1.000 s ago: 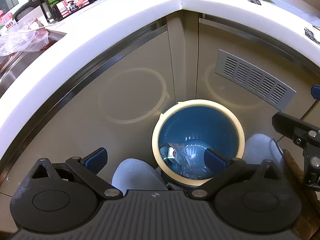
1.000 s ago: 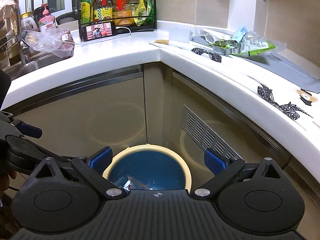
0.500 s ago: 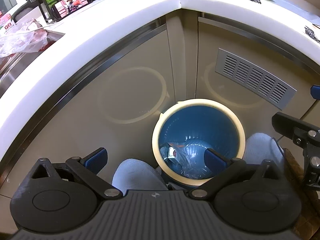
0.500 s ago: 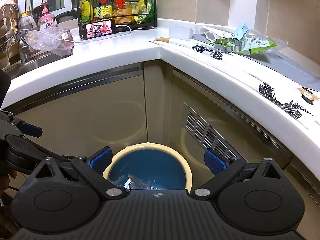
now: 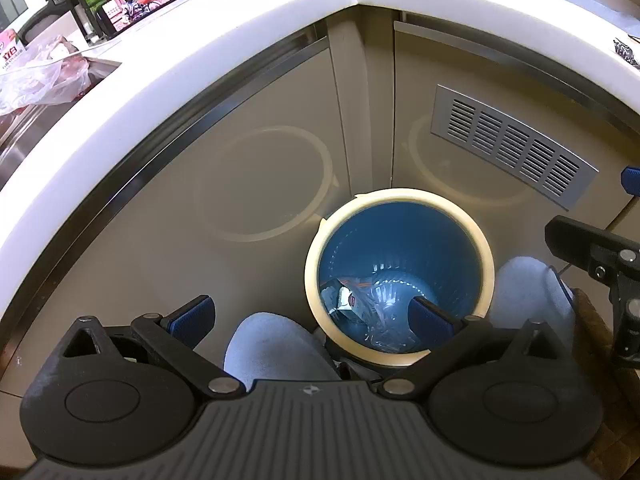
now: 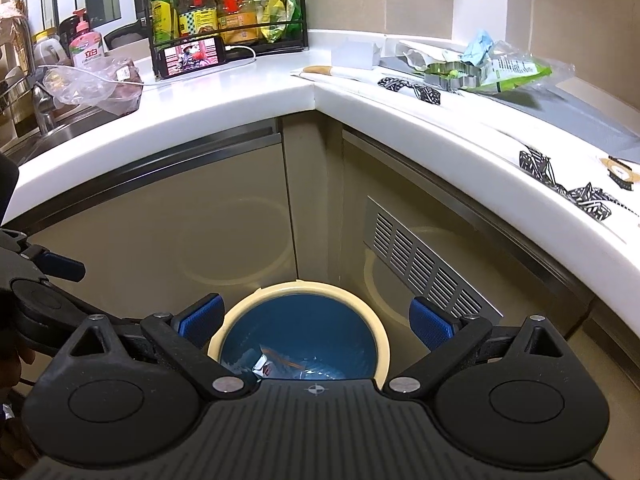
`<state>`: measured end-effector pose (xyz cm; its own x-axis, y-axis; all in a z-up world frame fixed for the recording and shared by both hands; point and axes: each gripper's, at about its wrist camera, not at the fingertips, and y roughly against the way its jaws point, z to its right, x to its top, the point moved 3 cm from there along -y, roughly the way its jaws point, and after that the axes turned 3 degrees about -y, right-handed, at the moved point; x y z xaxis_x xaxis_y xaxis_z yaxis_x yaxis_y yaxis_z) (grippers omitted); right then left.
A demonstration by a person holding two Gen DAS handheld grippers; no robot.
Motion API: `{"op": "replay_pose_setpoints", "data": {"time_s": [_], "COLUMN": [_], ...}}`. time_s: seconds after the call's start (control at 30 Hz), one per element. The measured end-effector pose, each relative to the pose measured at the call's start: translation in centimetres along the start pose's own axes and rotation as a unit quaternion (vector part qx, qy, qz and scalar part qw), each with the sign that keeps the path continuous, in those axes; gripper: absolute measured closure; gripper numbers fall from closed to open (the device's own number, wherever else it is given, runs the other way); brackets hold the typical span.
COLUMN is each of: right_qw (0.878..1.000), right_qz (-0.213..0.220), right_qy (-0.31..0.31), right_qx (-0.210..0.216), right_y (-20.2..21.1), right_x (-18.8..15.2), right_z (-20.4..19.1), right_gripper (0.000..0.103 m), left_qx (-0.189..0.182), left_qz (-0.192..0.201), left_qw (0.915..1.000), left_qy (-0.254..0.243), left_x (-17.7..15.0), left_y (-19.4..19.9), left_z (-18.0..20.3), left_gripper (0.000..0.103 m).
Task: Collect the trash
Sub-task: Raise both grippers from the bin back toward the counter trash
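Hovering wide and empty, left gripper and right gripper overlook bin holding wrappers; table litter remains.

"立白" on pink pump bottle

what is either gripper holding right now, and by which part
Nothing is held. The left gripper and the right gripper are both open and bare above the bin, where wrappers already lie.
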<state>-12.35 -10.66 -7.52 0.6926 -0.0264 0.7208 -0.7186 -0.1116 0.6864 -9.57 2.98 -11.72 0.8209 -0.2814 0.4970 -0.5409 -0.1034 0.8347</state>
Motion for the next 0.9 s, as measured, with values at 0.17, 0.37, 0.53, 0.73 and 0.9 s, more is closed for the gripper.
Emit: {"op": "replay_pose_setpoints", "data": {"time_s": [0.17, 0.37, 0.53, 0.73, 0.9], "right_qw": [1.000, 1.000, 1.000, 0.997, 0.989], "right_qz": [0.004, 0.005, 0.013, 0.062, 0.121], "right_qy": [-0.005, -0.026, -0.026, -0.047, -0.083], "right_qx": [0.004, 0.005, 0.012, 0.011, -0.008], "right_y": [-0.1, -0.5, -0.5, 0.9, 2.1], "right_x": [0.0, 0.1, 0.6, 3.7, 7.4], "right_z": [0.3, 1.3, 1.7, 4.0, 7.5], "right_gripper": [0.004, 0.004, 0.004, 0.004, 0.003], "left_qx": [0.005, 0.011, 0.006, -0.001, -0.004], "left_qz": [0.000, 0.007, 0.003, 0.022, 0.054], "left_qw": [1.0000, 0.9999, 1.0000, 0.9997, 0.9984], "left_qy": [0.001, -0.002, -0.004, 0.011, 0.013], "left_x": [0.2, 0.5, 1.2, 3.6, 6.7], "left_y": [-0.2, -0.2, -0.2, 1.1, 2.8], "left_z": [0.0, -0.1, -0.3, -1.0, -1.4], "left_gripper": [0.000, 0.000, 0.000, 0.000, 0.000]}}
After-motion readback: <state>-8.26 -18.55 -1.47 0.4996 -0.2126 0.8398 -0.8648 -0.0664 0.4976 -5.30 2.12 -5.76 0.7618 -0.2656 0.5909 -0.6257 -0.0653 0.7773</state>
